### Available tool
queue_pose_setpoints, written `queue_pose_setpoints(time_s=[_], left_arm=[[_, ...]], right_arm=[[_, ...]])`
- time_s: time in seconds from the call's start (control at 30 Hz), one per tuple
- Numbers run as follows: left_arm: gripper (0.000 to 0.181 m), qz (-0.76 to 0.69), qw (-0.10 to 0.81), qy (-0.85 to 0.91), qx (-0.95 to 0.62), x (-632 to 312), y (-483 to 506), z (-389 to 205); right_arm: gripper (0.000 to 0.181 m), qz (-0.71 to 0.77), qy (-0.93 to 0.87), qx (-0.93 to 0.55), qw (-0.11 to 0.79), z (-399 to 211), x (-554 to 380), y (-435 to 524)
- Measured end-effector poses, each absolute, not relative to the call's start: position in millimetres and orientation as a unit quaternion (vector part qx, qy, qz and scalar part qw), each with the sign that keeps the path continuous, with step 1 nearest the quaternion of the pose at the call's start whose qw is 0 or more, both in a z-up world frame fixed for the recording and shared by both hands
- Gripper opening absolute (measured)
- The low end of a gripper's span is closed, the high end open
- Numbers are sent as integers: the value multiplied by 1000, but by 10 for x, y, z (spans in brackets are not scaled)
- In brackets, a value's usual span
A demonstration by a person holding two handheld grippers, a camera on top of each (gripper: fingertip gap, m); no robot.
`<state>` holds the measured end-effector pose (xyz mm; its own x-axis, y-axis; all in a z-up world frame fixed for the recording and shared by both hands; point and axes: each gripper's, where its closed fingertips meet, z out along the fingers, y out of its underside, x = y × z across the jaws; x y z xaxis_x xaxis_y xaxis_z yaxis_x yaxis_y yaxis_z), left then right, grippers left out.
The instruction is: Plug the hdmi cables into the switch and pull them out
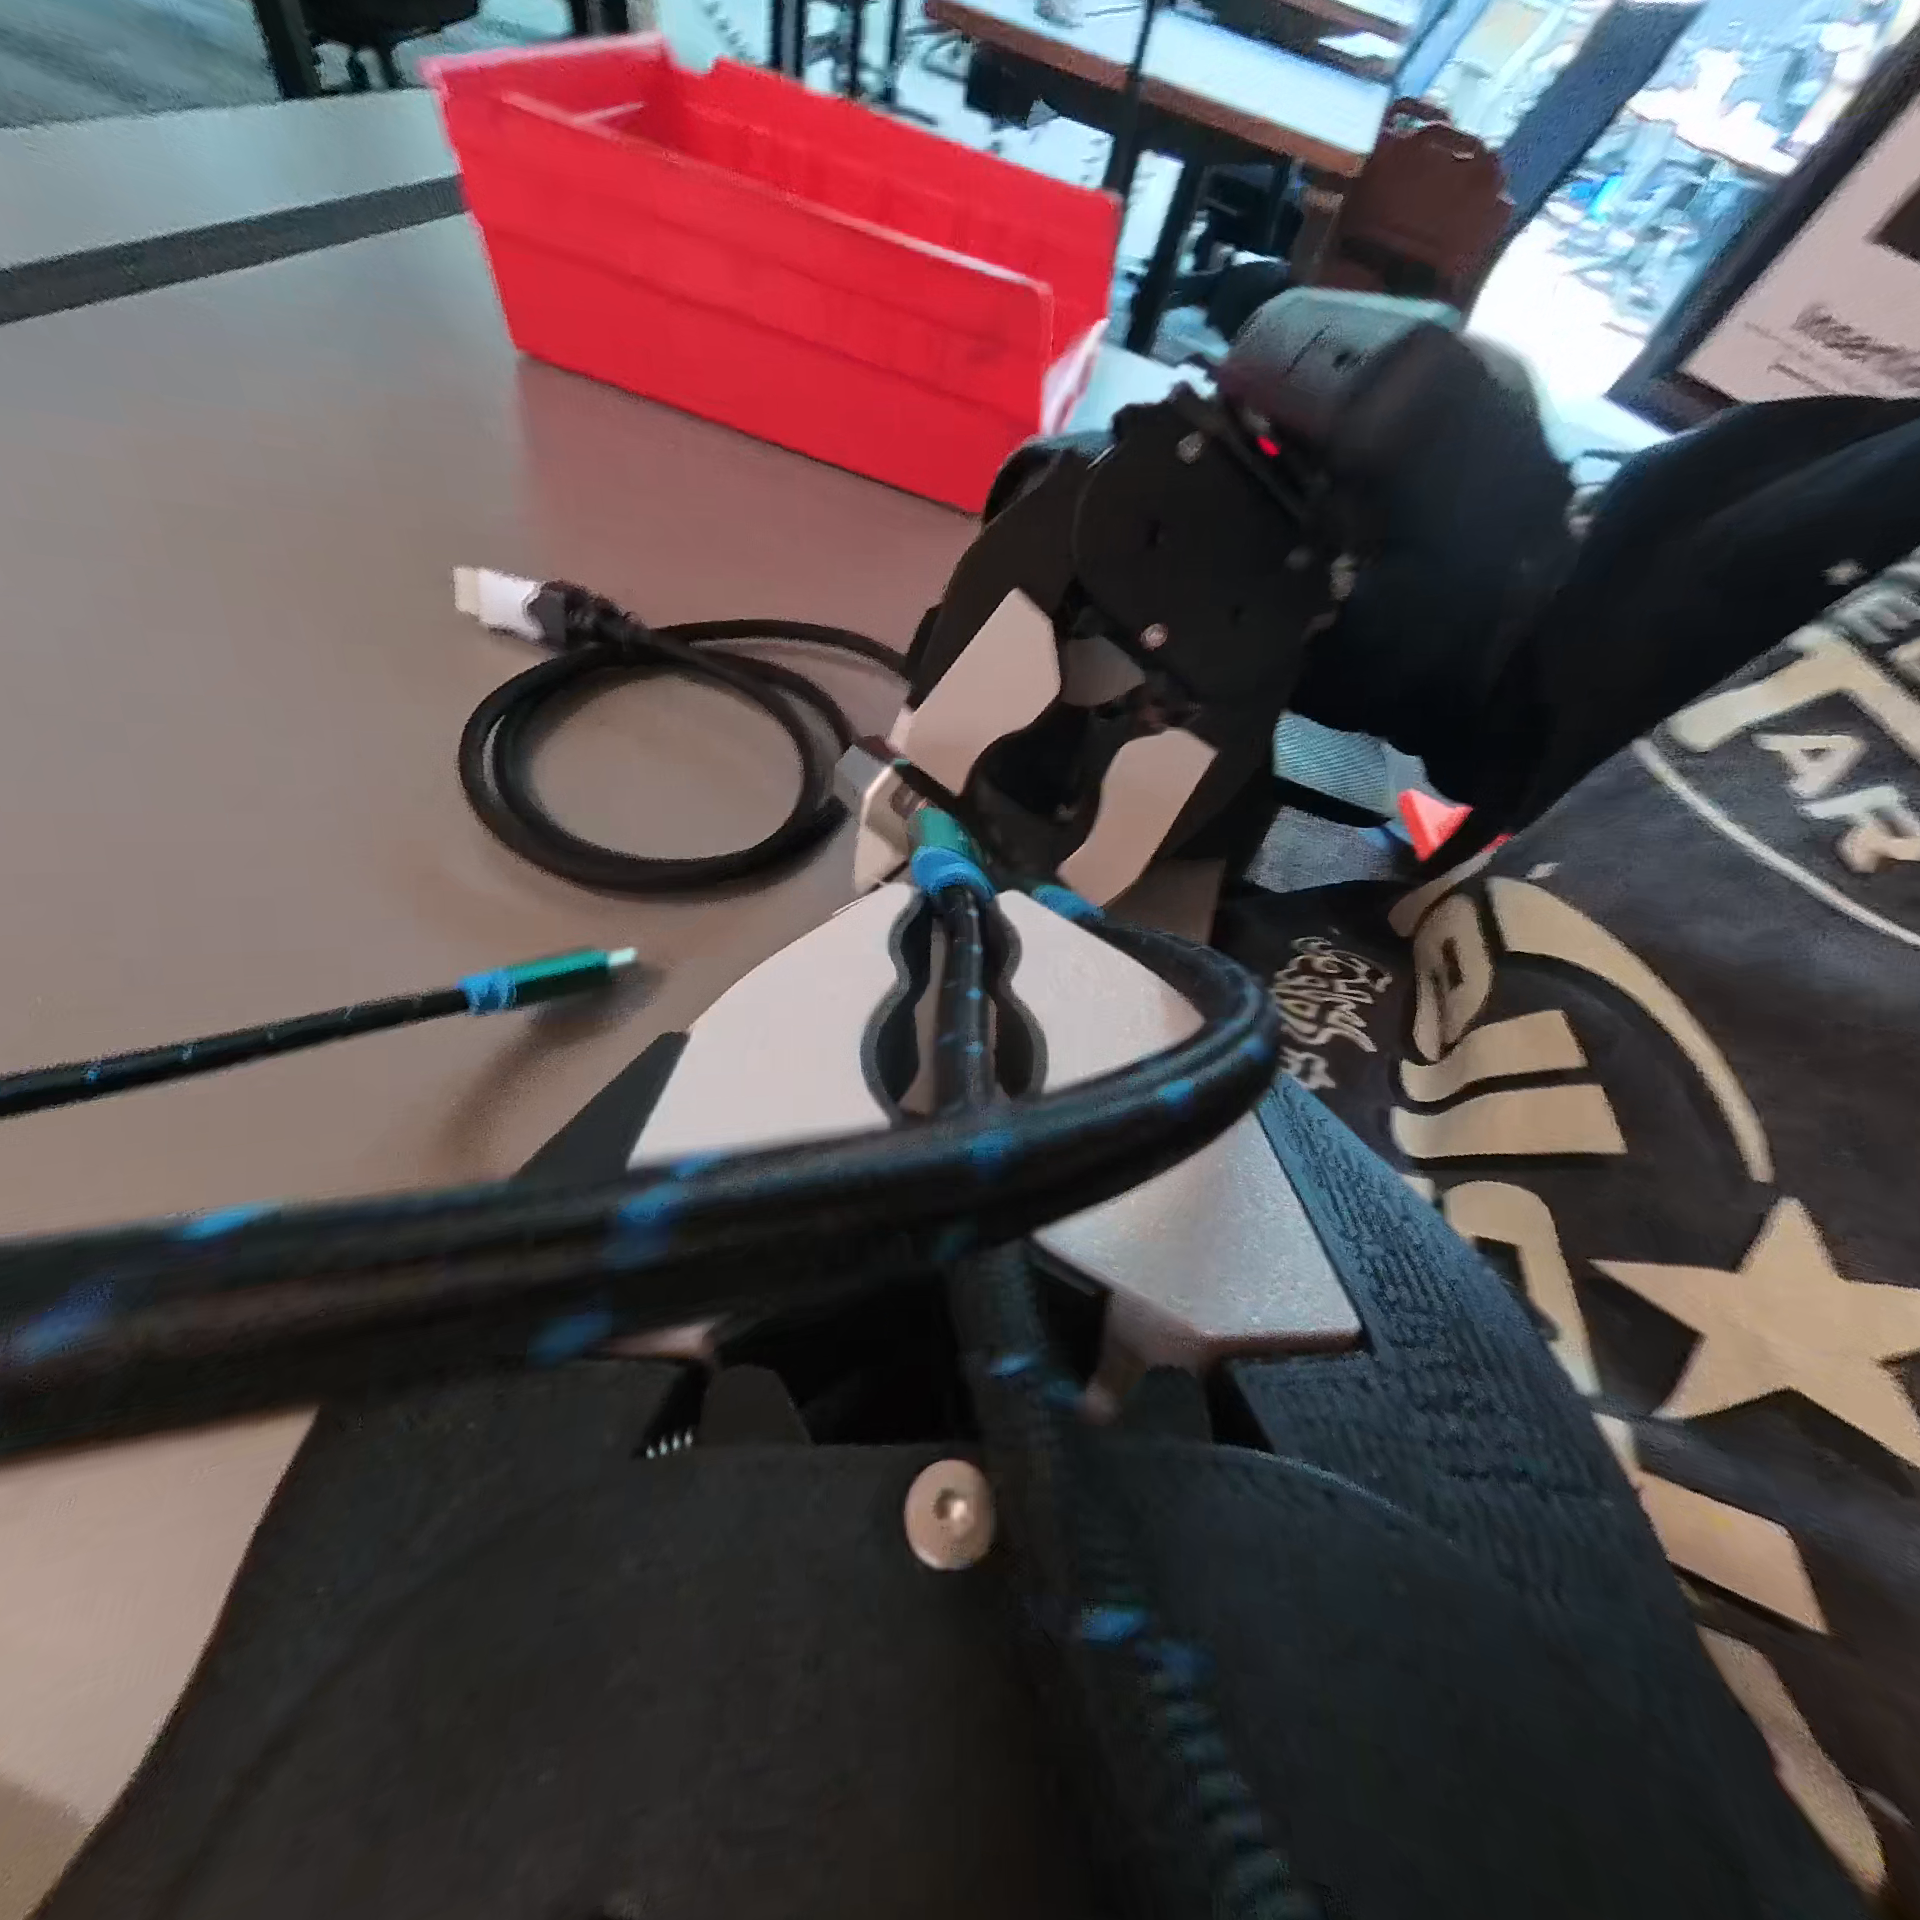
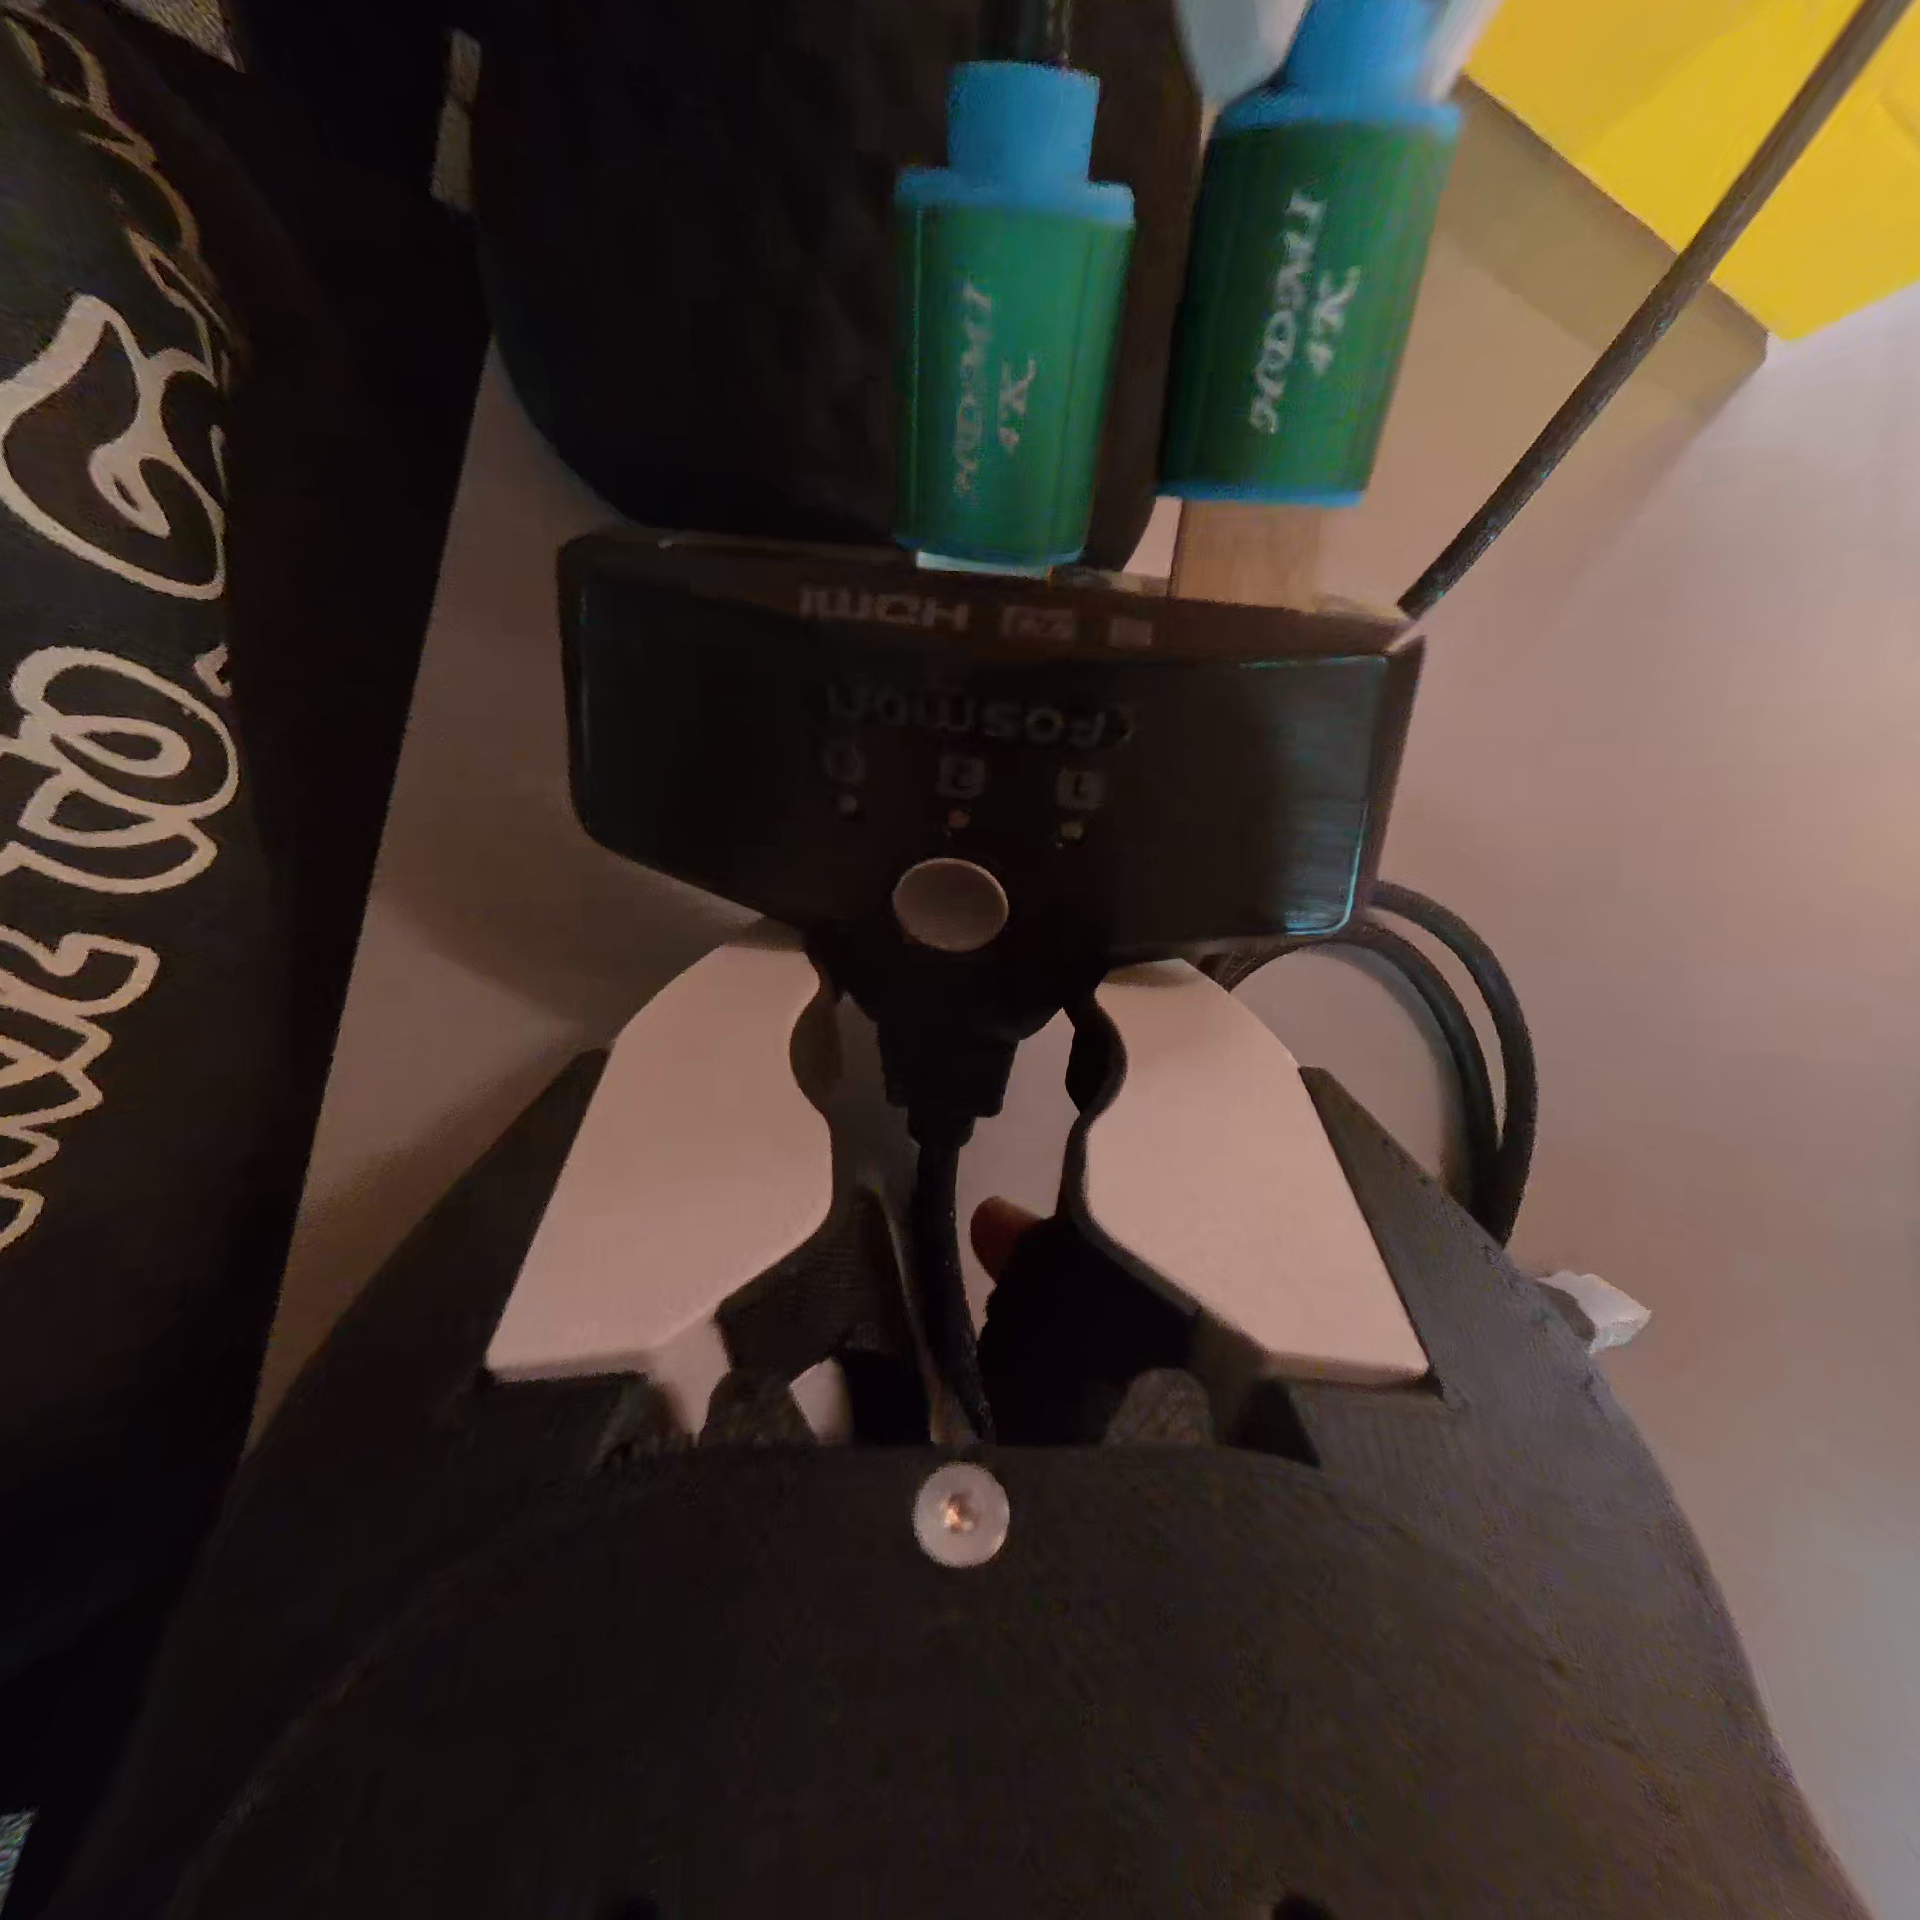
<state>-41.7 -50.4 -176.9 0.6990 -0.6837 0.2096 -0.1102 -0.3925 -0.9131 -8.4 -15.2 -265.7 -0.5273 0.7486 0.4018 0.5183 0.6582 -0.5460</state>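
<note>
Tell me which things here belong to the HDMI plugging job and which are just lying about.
Job:
- black HDMI switch box
- two green-and-blue plugs
- loose green-tipped braided cable
- left gripper
- right gripper

Lying about:
- red plastic bin
- yellow bin

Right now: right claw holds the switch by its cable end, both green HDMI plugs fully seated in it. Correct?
Not quite. The right claw does hold the switch by its cable end, but only the left green plug is seated. The right wrist view shows the other green plug partly out, with its bare metal tip exposed above the port.
</note>
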Motion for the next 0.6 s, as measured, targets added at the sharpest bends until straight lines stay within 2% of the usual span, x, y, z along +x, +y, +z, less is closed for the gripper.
queue_pose_setpoints(time_s=[0.2,0.33,0.6], left_arm=[[11,-247,462,271,-808,-437,-519,-1697],[10,-197,470,268,-817,-417,-501,-1661],[10,-142,468,315,-814,-365,-521,-1677]], right_arm=[[41,130,-854,-398,309,-2652,-140,-122],[40,84,-840,-415,340,-2622,-188,-35],[40,95,-851,-384,345,-2623,-214,-81]])
